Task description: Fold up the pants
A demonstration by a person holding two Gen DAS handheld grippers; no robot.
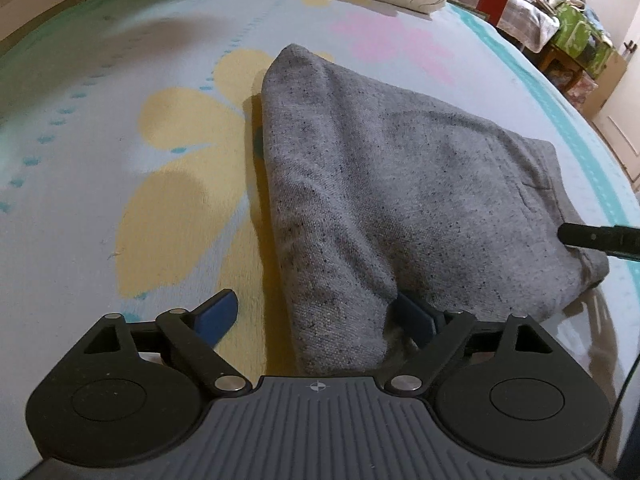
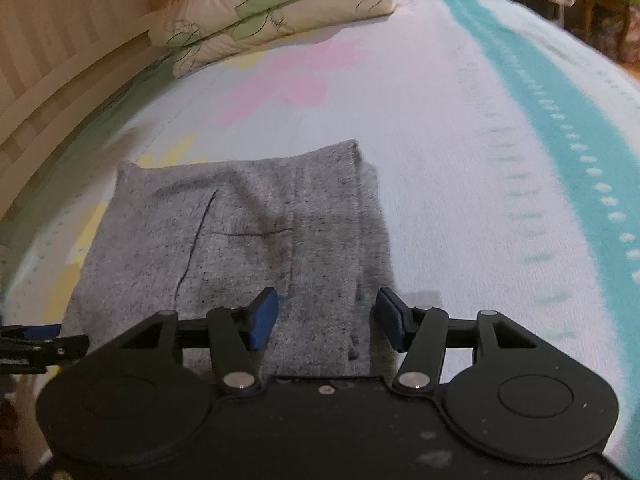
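Folded grey pants (image 1: 400, 184) lie on the bed (image 1: 120, 80); left gripper (image 1: 320, 320) and right gripper (image 2: 326, 316) gape wide over their near edge.

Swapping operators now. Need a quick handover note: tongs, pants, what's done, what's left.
Left tongs: open, straddling the near left end of the grey pants; the cloth bulges up between the fingers, nothing clamped.
Right tongs: open, low over the near right edge of the pants, not gripping.
Pants: already folded into a compact rectangle on the flowered bedspread, pocket seam facing up. Folded quilt sits apart at the head of the bed.
Done: the folds look finished.
Left: probably flatten the raised left end, square the edges, back both tongs away.
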